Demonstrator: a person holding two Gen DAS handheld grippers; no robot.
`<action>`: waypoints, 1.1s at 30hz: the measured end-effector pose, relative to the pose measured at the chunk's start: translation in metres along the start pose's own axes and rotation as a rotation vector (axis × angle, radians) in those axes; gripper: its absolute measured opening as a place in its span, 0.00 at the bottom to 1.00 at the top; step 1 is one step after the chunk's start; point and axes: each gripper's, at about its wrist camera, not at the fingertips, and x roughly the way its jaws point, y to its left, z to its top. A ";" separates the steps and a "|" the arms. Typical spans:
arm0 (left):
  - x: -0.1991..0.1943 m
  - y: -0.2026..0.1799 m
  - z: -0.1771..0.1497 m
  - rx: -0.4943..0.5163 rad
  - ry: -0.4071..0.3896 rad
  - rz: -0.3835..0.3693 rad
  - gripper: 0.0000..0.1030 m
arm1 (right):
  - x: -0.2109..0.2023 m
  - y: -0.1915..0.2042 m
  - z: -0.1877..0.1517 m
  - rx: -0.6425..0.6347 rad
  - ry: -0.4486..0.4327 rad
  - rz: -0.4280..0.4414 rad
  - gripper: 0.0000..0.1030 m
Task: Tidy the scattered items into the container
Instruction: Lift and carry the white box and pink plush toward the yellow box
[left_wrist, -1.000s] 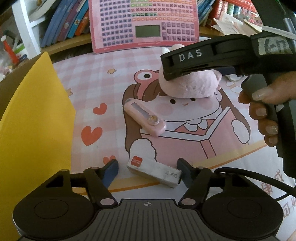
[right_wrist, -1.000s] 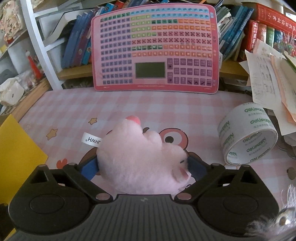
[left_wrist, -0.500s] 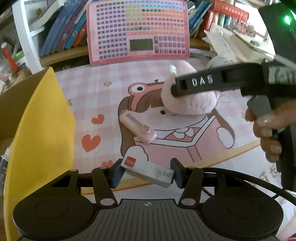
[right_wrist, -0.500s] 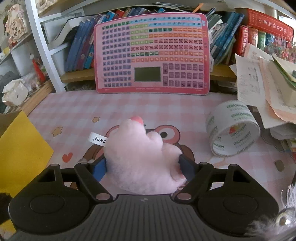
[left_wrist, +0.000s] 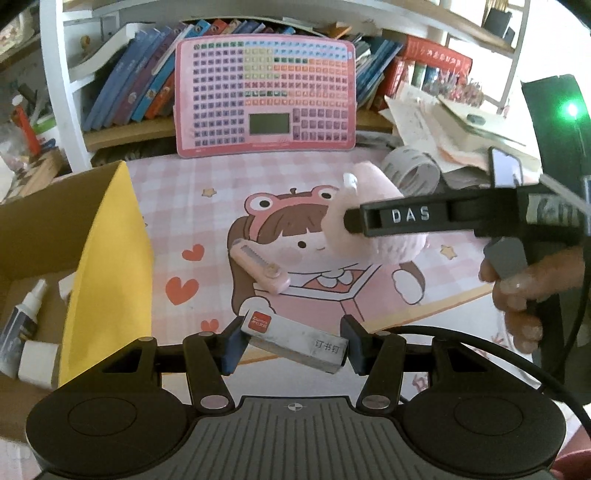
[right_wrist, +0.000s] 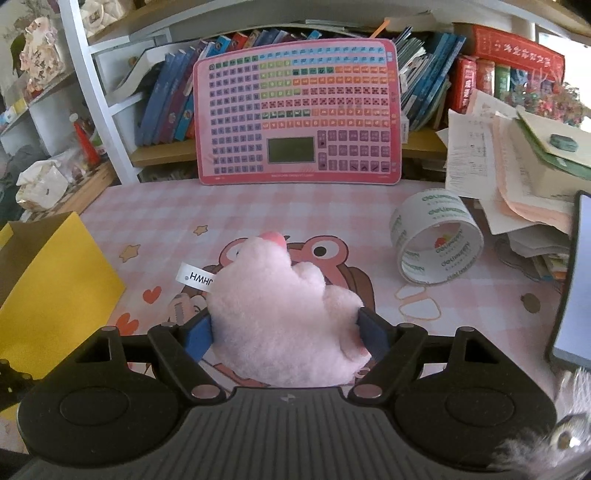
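The staple box (left_wrist: 295, 341) sits clamped end to end in the left tongs (left_wrist: 291, 343), lifted just clear of the bench (left_wrist: 192, 192); the plush toy (right_wrist: 284, 317) is squeezed between the pads of the right tongs (right_wrist: 286, 332), also off the surface. The container (left_wrist: 74, 236) stands open to the left, a bottle (left_wrist: 22, 317) already lying inside. The step in hand looks like carrying both loads over its yellow flap: each should clear that wall before the grip loosens, and the left load should go first so the two tools do not cross.

The staple box is small, hard-edged card, slightly skewed in the grip, so it could pivot. The toy is soft, fluffy and yielding; it bulges past the pads. A pink plastic comb-like case (left_wrist: 260, 266) and a roll of tape (right_wrist: 436, 240) remain on the smooth printed mat.
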 end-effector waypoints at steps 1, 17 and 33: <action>-0.003 0.001 -0.001 -0.002 -0.003 -0.005 0.52 | -0.004 0.001 -0.001 0.003 -0.001 0.000 0.77; -0.051 0.015 -0.019 -0.029 -0.062 -0.176 0.52 | -0.074 0.031 -0.048 0.090 0.012 -0.073 0.77; -0.125 0.063 -0.069 -0.007 -0.130 -0.266 0.52 | -0.133 0.097 -0.101 0.109 0.003 -0.152 0.77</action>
